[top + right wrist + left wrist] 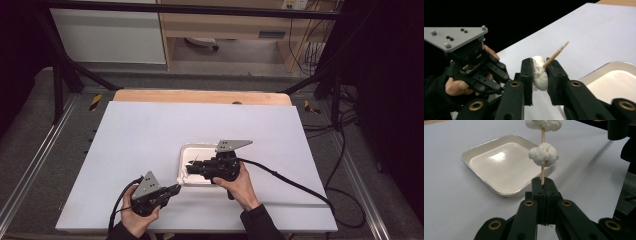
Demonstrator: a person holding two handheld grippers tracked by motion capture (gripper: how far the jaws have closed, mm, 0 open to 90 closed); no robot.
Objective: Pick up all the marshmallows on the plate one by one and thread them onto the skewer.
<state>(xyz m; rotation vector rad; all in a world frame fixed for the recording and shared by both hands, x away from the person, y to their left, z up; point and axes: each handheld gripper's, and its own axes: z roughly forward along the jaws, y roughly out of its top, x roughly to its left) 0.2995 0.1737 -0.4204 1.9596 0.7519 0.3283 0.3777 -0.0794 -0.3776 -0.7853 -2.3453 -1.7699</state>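
My left gripper [177, 188] [543, 181] is shut on the butt of a thin wooden skewer [543, 171] that points up and away toward a white square tray [200, 146] [499, 167]. One lumpy white piece [543, 154] sits halfway up the stick, and a second white piece [544, 123] sits at its top. My right gripper [191, 167] [539, 62] comes in from the right above the tray's near left corner. Its pads press on the upper white piece [539, 75], and the skewer's tip [556, 53] sticks out past it. The tray holds nothing.
A white sheet [150, 130] covers the table, with a bare wooden strip [200, 96] at the far edge. The right gripper's cable [290, 182] trails off to the right. A hand [456, 87] holding the left gripper under its grey plate [454, 37] appears in the right gripper view.
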